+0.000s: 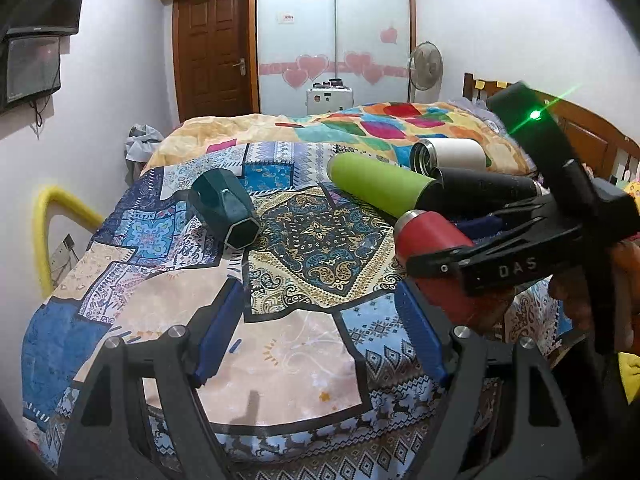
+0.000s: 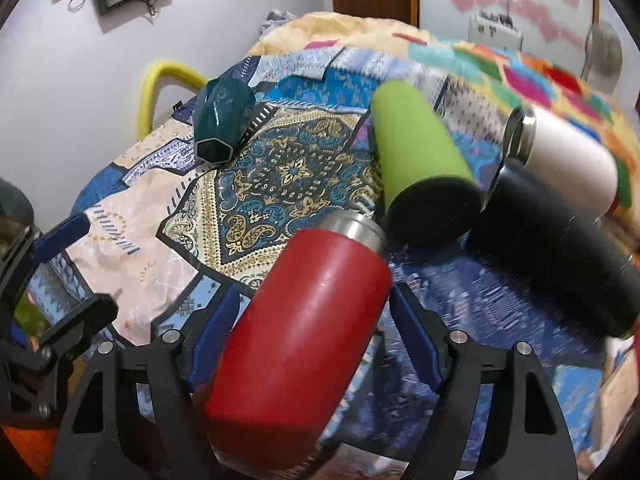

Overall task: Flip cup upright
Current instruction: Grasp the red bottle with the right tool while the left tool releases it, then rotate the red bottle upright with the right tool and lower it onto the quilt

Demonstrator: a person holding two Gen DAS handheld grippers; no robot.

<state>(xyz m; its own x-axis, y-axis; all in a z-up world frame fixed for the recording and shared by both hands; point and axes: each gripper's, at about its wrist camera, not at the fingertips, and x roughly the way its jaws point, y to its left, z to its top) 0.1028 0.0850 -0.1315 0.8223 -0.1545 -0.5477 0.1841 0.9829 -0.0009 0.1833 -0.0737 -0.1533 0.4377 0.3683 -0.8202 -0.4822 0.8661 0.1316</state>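
**A bed with cups lying on the cover**

The bed [image 1: 280, 352] has a patchwork cover with blue, beige and gold patterns. On it lies a dark green cup [image 1: 224, 208] on its side, apart from the others. A light green cup [image 1: 376, 184], a black cup [image 1: 484, 192] and a white cup [image 1: 448, 154] lie close together, also on their sides. A colourful blanket [image 1: 360, 124] lies behind them.

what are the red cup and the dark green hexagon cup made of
Red cup: apparently steel with a matte red coating; a bare, shiny silver metal band shows at its neck, and the red body gives only soft highlights.
Green cup: probably glazed ceramic or hard plastic; its faceted sides throw sharp glossy reflections. The pictures cannot settle which.
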